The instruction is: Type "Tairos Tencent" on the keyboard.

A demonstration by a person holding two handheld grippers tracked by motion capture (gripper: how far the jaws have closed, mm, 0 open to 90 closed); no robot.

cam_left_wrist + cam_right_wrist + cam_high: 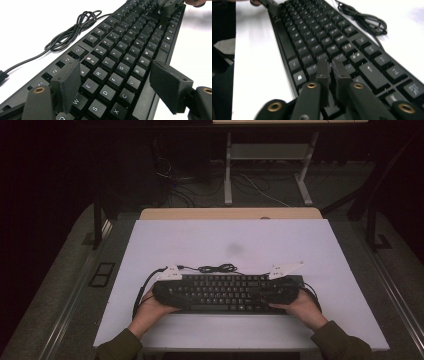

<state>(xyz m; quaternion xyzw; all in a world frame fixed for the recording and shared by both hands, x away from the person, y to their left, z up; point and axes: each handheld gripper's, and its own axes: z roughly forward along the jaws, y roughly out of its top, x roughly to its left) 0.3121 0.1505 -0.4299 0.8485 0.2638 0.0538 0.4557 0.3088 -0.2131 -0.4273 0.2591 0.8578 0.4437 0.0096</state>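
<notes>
A black keyboard [225, 292] lies along the near side of the white table top, its cable [217, 268] coiled just behind it. My left gripper [172, 295] is over the keyboard's left end. In the left gripper view its jaws [116, 67] stand apart: one pad hangs over the keys, the other off the front edge, and neither presses on anything. My right gripper [282, 292] is over the right end. In the right gripper view its jaws [330, 65] are together above the keys [319, 32] with nothing between them. The cable coil [364, 17] lies beyond on the white surface.
The white table top [230, 240] stretches bare behind the keyboard to a wooden strip [230, 213] at the back. Beyond it, on the dark floor, stand a desk frame's legs [228, 175] and loose cables. A person's forearms come in over the front edge.
</notes>
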